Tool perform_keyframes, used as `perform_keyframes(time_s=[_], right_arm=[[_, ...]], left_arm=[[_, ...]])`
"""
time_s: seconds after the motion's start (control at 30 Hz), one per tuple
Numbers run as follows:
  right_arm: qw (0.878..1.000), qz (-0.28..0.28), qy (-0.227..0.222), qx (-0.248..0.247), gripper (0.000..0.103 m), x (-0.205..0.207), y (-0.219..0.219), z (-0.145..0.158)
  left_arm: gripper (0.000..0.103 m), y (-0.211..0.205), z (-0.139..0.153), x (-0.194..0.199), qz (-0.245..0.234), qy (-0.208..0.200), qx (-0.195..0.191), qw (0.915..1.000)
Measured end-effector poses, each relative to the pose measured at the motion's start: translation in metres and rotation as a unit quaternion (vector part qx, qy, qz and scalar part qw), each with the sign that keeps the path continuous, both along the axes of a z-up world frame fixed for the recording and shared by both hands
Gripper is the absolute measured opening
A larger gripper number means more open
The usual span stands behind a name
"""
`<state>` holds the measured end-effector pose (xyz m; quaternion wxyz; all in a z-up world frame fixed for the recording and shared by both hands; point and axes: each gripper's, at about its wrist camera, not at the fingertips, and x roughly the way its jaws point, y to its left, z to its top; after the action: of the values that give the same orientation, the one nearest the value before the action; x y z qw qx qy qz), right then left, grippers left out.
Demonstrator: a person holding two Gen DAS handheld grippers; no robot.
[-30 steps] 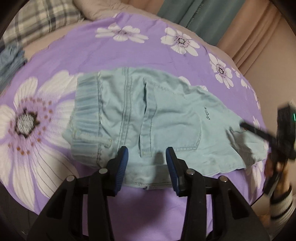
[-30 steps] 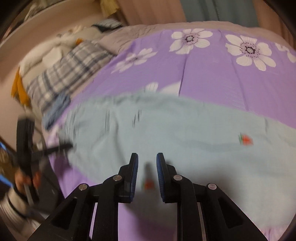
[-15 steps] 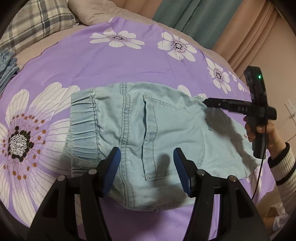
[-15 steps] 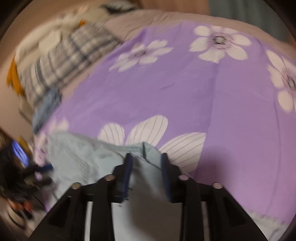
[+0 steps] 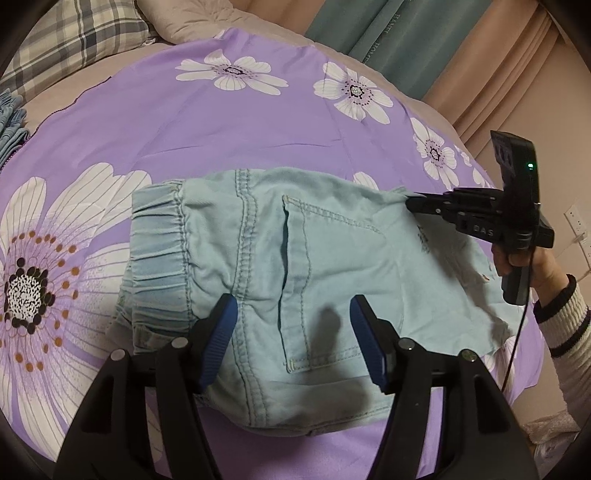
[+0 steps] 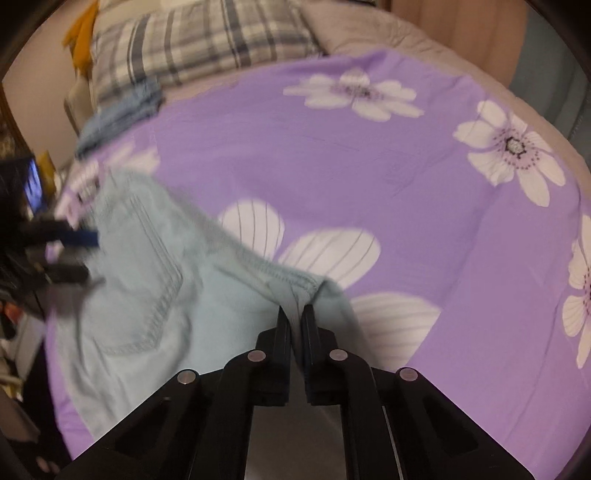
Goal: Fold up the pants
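Light blue denim pants (image 5: 295,266) lie folded on the purple flowered bedspread (image 5: 221,122), elastic waistband to the left and back pocket facing up. My left gripper (image 5: 291,339) is open and empty, hovering over the near part of the pants. My right gripper (image 6: 297,314) is shut on the far edge of the pants (image 6: 155,280), pinching a seamed fold; it also shows in the left wrist view (image 5: 413,203) at the pants' far right corner. The left gripper (image 6: 77,254) appears blurred at the left of the right wrist view.
A plaid pillow (image 5: 66,37) and a beige pillow (image 5: 207,18) lie at the head of the bed. Folded blue clothes (image 6: 122,110) sit near the pillow. Teal and beige curtains (image 5: 424,48) hang behind the bed's far edge.
My right gripper swung to the far edge of the pants and closed on it. My left gripper opened wider and moved forward over the pants.
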<state>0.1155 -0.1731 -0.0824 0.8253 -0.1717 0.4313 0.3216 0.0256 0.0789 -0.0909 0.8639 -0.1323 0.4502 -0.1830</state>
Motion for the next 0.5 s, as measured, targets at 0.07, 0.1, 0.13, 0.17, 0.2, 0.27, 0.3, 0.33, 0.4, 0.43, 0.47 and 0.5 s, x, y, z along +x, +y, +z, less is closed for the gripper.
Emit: perform_keyframes(time_s=[0.07, 0.1, 0.13, 0.17, 0.2, 0.27, 0.3, 0.33, 0.4, 0.43, 0.47, 0.5], right_arm=[[1.000, -0.008, -0.012, -0.006, 0.004, 0.005, -0.002, 0.001], [1.000, -0.010, -0.011, -0.016, 0.004, 0.009, 0.003, -0.002], [0.999, -0.013, -0.008, -0.034, 0.004, 0.013, 0.008, -0.009], [0.999, -0.018, 0.001, -0.042, 0.004, 0.017, 0.013, -0.013], [0.998, -0.025, 0.012, -0.048, 0.004, 0.022, 0.015, -0.017], [0.998, -0.047, 0.023, -0.038, 0.004, 0.026, 0.013, -0.018], [0.998, -0.056, 0.024, -0.021, 0.006, 0.025, 0.009, -0.013], [0.998, -0.066, 0.024, 0.006, 0.012, 0.023, 0.001, -0.005], [0.996, -0.083, 0.014, 0.034, 0.024, 0.015, -0.012, 0.006], [0.994, -0.095, 0.008, 0.050, 0.026, 0.009, -0.021, 0.013], [0.992, -0.104, 0.007, 0.071, 0.026, 0.001, -0.029, 0.018], [0.990, -0.107, 0.010, 0.091, 0.026, -0.008, -0.037, 0.019]], left_arm=[[0.063, 0.000, 0.000, 0.001, 0.000, 0.000, 0.002, 1.0000], [0.063, -0.001, 0.000, 0.002, 0.002, 0.000, 0.004, 1.0000], [0.063, -0.001, -0.001, 0.001, 0.003, -0.001, 0.006, 1.0000], [0.063, -0.002, 0.000, 0.002, 0.003, -0.001, 0.010, 0.9999], [0.063, -0.002, 0.000, 0.001, 0.002, -0.002, 0.012, 0.9999], [0.063, -0.002, 0.000, 0.000, -0.003, -0.001, 0.016, 0.9999], [0.063, -0.002, 0.001, 0.000, -0.006, 0.000, 0.019, 0.9998], [0.063, -0.003, 0.001, 0.000, -0.010, 0.000, 0.021, 0.9997], [0.062, -0.003, 0.002, -0.002, -0.019, 0.000, 0.031, 0.9993], [0.061, -0.003, 0.002, -0.003, -0.023, 0.000, 0.035, 0.9991], [0.060, -0.003, 0.002, -0.004, -0.026, 0.000, 0.040, 0.9988], [0.059, -0.002, 0.001, -0.005, -0.028, 0.000, 0.043, 0.9987]])
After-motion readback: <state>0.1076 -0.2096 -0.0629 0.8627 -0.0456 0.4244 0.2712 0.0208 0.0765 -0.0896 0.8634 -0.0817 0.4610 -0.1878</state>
